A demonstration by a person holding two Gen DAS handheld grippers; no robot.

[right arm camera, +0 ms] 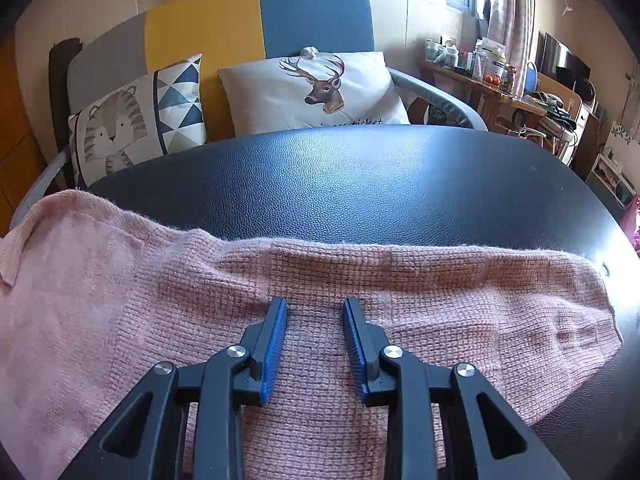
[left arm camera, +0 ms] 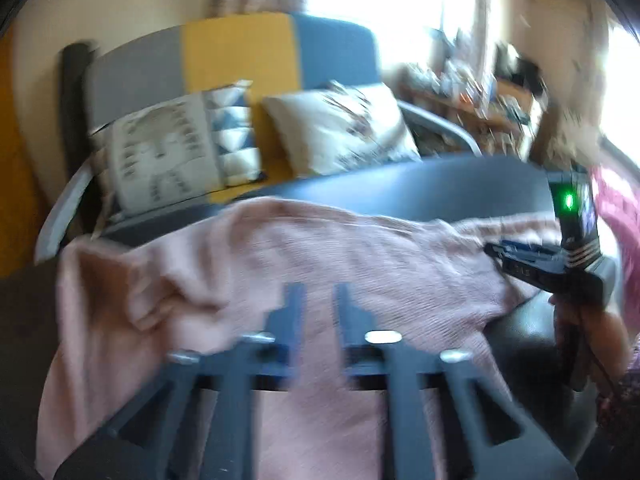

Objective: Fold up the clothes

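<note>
Pink knit sweater (right arm camera: 312, 320) sprawls across the lower frame on the black counter (right arm camera: 360, 184). Right gripper (right arm camera: 316, 332) fingers parted, empty; left gripper (left arm camera: 316, 312) too, though blurry. Looks soft, floppy, stretchy, so I'd grab the hem edge.

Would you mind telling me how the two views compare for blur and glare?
Left wrist view: motion-smeared throughout, so the pink sweater and left gripper look soft, and the window is blown out white. Right wrist view: sharp, the knit clearly resolved around the right gripper, with glare only on the black tabletop.
</note>
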